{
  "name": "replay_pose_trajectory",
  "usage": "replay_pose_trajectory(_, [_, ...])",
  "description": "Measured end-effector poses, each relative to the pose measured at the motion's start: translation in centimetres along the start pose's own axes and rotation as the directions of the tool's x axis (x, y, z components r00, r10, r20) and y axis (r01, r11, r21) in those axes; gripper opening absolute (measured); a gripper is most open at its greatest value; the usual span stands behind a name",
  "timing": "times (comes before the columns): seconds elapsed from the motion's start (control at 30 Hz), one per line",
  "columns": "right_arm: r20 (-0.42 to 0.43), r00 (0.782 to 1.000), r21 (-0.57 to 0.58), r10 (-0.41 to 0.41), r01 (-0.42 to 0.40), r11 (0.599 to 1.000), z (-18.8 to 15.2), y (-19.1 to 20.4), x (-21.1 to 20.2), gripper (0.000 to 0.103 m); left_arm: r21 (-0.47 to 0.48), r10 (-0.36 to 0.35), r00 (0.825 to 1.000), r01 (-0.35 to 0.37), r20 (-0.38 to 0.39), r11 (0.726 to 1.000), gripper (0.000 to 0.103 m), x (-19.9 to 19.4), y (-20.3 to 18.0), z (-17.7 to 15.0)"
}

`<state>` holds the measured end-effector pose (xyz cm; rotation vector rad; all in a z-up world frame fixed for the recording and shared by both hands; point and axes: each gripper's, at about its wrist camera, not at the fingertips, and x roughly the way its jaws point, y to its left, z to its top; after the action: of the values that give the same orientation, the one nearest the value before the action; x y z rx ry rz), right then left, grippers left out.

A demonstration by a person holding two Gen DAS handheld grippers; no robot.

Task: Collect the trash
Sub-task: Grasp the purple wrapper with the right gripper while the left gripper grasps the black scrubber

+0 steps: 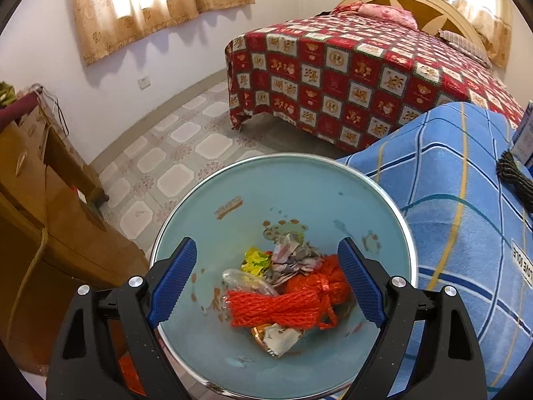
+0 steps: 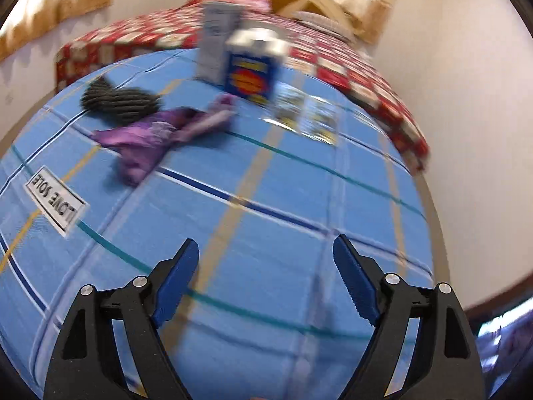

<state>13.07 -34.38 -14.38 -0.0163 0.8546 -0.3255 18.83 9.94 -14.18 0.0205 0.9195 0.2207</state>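
My left gripper (image 1: 266, 250) is open and empty, held over the mouth of a light blue trash bin (image 1: 206, 200). Inside the bin lie an orange rope bundle (image 1: 286, 306), a yellow wrapper (image 1: 256, 260), crumpled paper (image 1: 293, 256) and a clear plastic piece (image 1: 243, 278). My right gripper (image 2: 265, 250) is open and empty above the blue checked cloth (image 2: 283, 193). On that cloth, far from it, lie a purple wrapper (image 2: 146, 140), a black rope bundle (image 2: 120, 100) and shiny sachets (image 2: 306, 116). The black bundle also shows in the left wrist view (image 1: 514, 175).
A blue box (image 2: 251, 73) and a grey carton (image 2: 218, 43) stand at the far side of the blue cloth. A bed with a red patterned cover (image 1: 349, 76) stands behind. Brown cardboard boxes (image 1: 40, 200) sit left of the bin on the tiled floor (image 1: 186, 146).
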Motion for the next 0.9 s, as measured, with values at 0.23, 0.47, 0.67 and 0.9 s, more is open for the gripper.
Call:
replay_pose_trajectory(0.23, [0.078,0.987,0.089,0.143,-0.149,0.985,3.9,3.7,-0.2,0.082,0.037,-0.016,0.999,0.015,0.039,0.999,0.086,-1.7,-4.1,0.9])
replay_pose_trajectory(0.47, [-0.04,0.989,0.097,0.143,-0.139,0.986,7.5,7.2,4.2,0.08,0.057,-0.056,0.998,0.053,0.039,0.997,0.086,-1.6,-6.8,1.9])
replay_pose_trajectory(0.67, [-0.125,0.962,0.128,0.244,-0.228,0.965,5.7,5.4,5.5,0.049,0.115,-0.116,0.992,0.111,0.042,0.987,0.086,-2.0,-10.1,2.1])
replay_pose_trajectory(0.9, [-0.074,0.953,0.099,0.295,-0.288,0.953,4.7,4.2,5.0,0.027,0.174,-0.152,0.987,0.142,0.047,0.974,0.086,-2.8,-14.2,2.6])
